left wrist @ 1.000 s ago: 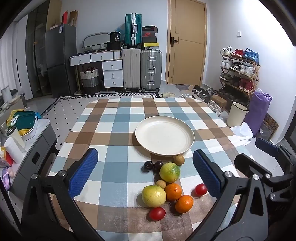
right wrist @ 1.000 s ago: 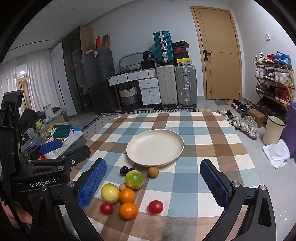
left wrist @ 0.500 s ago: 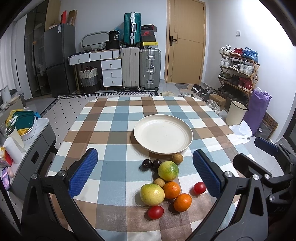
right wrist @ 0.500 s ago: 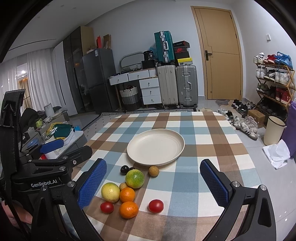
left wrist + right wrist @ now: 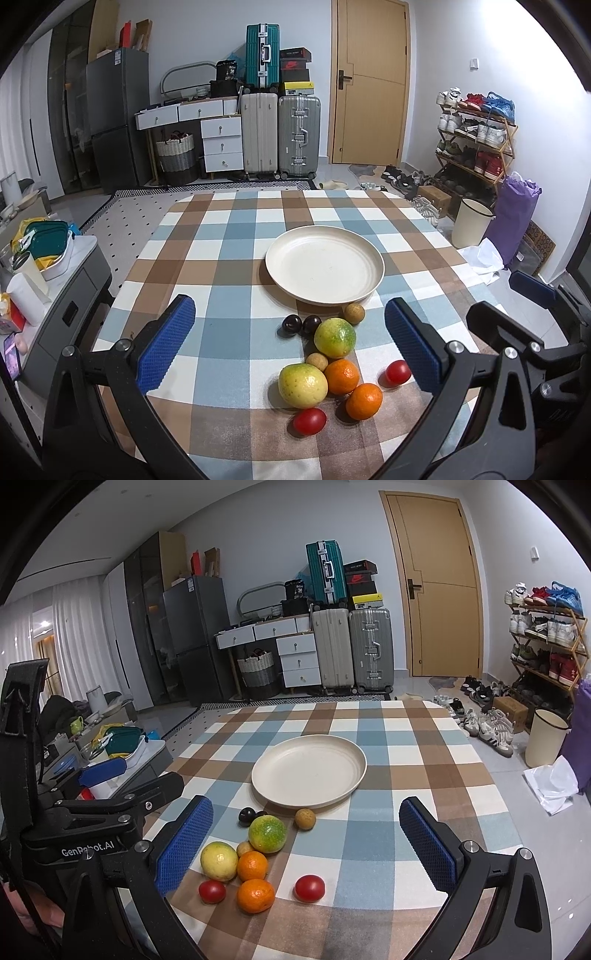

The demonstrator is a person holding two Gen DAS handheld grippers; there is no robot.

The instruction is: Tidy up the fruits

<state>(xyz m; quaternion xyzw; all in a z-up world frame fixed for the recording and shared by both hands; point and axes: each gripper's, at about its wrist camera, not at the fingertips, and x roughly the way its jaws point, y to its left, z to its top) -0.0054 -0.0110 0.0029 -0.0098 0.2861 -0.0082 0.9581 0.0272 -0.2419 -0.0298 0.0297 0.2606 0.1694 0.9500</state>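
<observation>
Left view
Left gripper (image 5: pixel 290 341): wide, empty.
Fruits (image 5: pixel 334 360): clustered on checked cloth (image 5: pixel 229 236), just before plate (image 5: pixel 325 264).
Right view
Writing: "GenRobot.AI" on the left gripper body.
Right gripper (image 5: pixel 314 843): wide, empty.
Fruits: near edge, before plate.

The right gripper (image 5: pixel 310 847), its blue-padded fingers spread wide and holding nothing, hangs above a table covered in a blue, brown and white checked cloth (image 5: pixel 413 738). An empty round cream plate (image 5: pixel 309 771) sits mid-table. Just before it lie a green-yellow citrus (image 5: pixel 267 833), a yellow round fruit (image 5: pixel 218 860), two oranges (image 5: pixel 252 866), two red tomatoes (image 5: pixel 310 887) and what may be dark plums (image 5: pixel 245 815).
</observation>
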